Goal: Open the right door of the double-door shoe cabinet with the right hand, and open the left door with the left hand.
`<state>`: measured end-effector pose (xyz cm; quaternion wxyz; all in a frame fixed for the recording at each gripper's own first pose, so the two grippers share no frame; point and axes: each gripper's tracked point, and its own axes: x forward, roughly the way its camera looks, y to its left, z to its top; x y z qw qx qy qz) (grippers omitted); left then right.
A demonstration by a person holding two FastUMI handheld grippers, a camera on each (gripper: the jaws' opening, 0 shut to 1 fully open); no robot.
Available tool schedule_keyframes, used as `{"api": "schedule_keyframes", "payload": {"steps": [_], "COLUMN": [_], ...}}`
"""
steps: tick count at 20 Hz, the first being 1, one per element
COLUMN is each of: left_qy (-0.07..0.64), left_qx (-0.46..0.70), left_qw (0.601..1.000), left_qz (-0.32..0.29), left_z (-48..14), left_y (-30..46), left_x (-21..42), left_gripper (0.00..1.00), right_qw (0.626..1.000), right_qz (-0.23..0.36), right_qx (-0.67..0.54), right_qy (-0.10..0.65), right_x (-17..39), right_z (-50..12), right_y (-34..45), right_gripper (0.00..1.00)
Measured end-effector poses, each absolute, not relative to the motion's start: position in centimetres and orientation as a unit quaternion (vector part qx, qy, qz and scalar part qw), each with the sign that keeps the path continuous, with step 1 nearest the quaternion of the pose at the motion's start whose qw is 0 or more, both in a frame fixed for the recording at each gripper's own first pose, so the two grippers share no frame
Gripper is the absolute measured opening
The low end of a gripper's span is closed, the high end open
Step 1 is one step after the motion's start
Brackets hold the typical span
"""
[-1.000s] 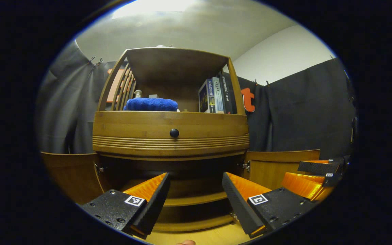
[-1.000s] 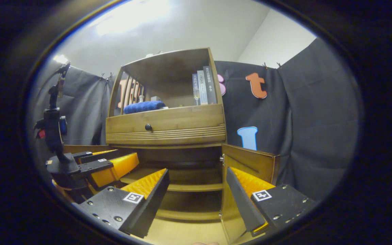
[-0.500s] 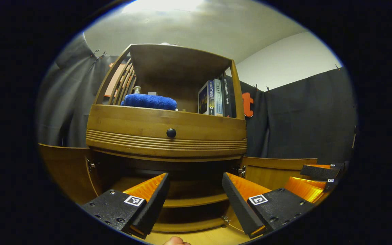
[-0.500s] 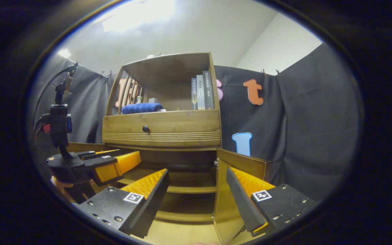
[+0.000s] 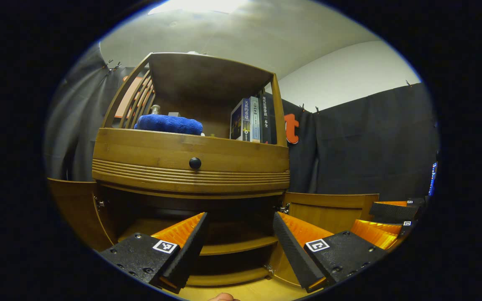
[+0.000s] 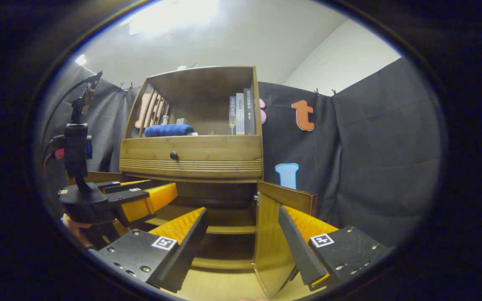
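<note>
The wooden shoe cabinet (image 5: 191, 159) stands ahead with both lower doors swung outward. In the left gripper view the left door (image 5: 73, 209) hangs open at the left and the right door (image 5: 329, 207) at the right. My left gripper (image 5: 239, 238) is open in front of the dark interior and holds nothing. The right gripper (image 5: 385, 219) shows farther right, in front of the right door. In the right gripper view the right door (image 6: 272, 234) stands edge-on just beyond my open, empty right gripper (image 6: 243, 238). The left gripper (image 6: 161, 187) sits at the left, held by a hand.
Above the doors is a drawer with a dark knob (image 5: 195, 163). The open top shelf holds a blue towel (image 5: 169, 124) and upright books (image 5: 251, 121). Inside the cabinet are bare wooden shelves (image 5: 237, 246). Black cloth walls surround the cabinet; the floor (image 6: 220, 286) is light wood.
The cabinet has drifted left in both views as both grippers shifted. Both doors stay open and both grippers stay open.
</note>
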<state>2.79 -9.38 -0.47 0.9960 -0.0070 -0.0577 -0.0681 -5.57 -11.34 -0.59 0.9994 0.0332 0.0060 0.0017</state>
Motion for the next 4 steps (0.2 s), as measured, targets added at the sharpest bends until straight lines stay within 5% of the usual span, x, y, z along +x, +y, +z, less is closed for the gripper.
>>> {"api": "schedule_keyframes", "payload": {"steps": [4], "left_qy": [-0.058], "left_qx": [-0.008], "left_qw": [0.995], "left_qz": [-0.084], "left_z": [-0.5], "left_y": [-10.21], "left_x": [2.63], "left_gripper": [0.95], "right_qw": [0.999], "right_qz": [-0.013], "right_qx": [0.034], "right_qy": [0.003], "right_x": [-6.34], "right_z": [-0.29], "right_y": [-12.04], "right_gripper": [1.0]}}
